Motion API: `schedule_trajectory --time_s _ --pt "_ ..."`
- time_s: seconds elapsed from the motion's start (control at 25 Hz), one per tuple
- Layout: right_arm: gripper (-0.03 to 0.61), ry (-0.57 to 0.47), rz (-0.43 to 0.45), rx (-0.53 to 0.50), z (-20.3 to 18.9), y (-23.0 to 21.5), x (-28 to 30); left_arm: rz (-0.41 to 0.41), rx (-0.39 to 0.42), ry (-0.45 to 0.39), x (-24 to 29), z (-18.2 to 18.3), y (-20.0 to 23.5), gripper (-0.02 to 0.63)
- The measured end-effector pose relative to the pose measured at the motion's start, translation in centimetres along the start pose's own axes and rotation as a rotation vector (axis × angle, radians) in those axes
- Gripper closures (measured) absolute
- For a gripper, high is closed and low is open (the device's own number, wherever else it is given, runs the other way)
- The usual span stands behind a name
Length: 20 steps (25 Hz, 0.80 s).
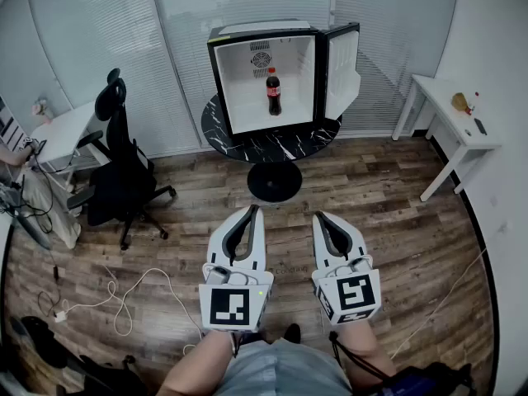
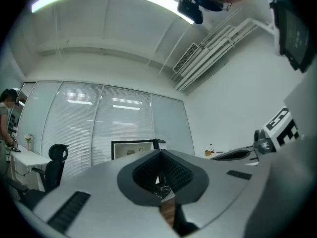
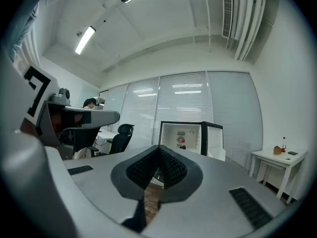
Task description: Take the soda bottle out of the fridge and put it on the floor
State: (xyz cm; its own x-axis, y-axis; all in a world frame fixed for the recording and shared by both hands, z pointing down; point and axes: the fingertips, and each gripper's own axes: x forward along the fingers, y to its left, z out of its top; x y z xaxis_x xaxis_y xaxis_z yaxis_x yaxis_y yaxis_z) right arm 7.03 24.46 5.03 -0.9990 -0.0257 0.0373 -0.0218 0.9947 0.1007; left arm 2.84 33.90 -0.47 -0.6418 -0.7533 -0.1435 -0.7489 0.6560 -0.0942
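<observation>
I have the left tool [image 1: 250, 210] and the right tool [image 1: 318, 217] both clenched on nothing, side by side above the wooden floor [image 1: 388, 196]. Far ahead, the soda bottle [image 1: 273, 91] stands upright inside the open fridge [image 1: 239, 89], which sits on a round dark worktop [image 1: 289, 145].

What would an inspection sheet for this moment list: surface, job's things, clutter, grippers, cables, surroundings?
Surface: wood floor; round black table carries the mini fridge.
Job's things: soda bottle upright inside the fridge, door open.
Clutter: small items on the white desk.
Grippers: left gripper and right gripper shut, fingers together, empty, well short of the fridge.
Cables: white cable looped on the floor at left.
Surroundings: office chair, window blinds.
</observation>
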Motion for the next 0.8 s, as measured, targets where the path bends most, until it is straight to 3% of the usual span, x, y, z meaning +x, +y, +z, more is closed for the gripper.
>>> schedule_trajectory --time_s 0.36,0.8 --pt "0.568 -0.008 0.019 -0.001 -0.7 -2.3 -0.6 0.012 0.010 -0.003 1.1 -0.5 -2.3 0.601" --pt "0.565 -0.003 0.030 0.044 -2.6 -6.2 0.8 0.039 0.007 0.059 3.7 -3.4 -3.5 0.601"
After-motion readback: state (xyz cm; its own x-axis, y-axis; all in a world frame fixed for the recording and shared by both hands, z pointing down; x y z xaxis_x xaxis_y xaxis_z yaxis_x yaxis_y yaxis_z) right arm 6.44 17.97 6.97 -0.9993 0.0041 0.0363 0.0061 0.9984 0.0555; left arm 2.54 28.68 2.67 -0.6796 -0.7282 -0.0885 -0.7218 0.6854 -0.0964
